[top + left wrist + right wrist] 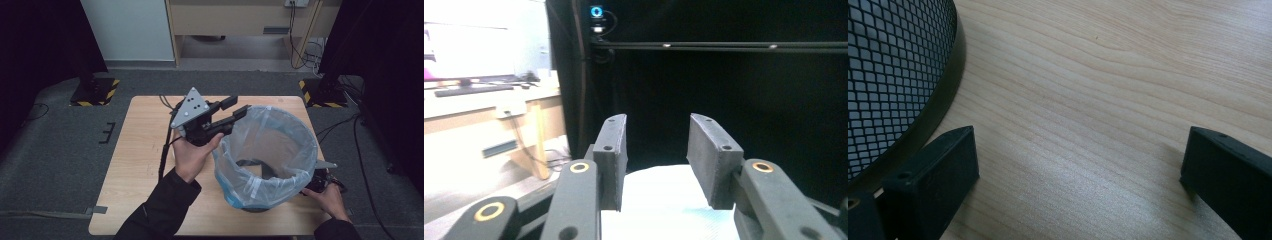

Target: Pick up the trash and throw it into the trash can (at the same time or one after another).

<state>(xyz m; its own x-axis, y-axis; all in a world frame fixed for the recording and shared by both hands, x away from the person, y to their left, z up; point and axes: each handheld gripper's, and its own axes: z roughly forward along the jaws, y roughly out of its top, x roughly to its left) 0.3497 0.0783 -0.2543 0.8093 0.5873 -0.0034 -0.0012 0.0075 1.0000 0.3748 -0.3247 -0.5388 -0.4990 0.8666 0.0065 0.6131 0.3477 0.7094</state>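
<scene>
Bin [265, 192] with bag [280, 145] stands on the tabletop's [145, 165] right half. Left tongs [235, 111] released, raised just beside the bag rim. Right tongs [1075, 185] spread wide, low beside the mesh base. Likely liner fitting; next, pinch the rim. Right tongs half-hidden behind the bin from above.

Tables: one, of light wood [145, 150].
Waste bins: one, of black mesh [883, 65].
Bin liners: one, pale translucent plastic [280, 145], fitted in the bin.
Grippers: two, the left gripper [237, 109] and the right gripper [1078, 170].
Jaws per gripper: two, black.
Grey three-cornered plates: one [191, 107].
Hands: two, the left hand [192, 155] and the right hand [327, 197].
Yellow-and-black striped floor bases: two [95, 92] [320, 92].
</scene>
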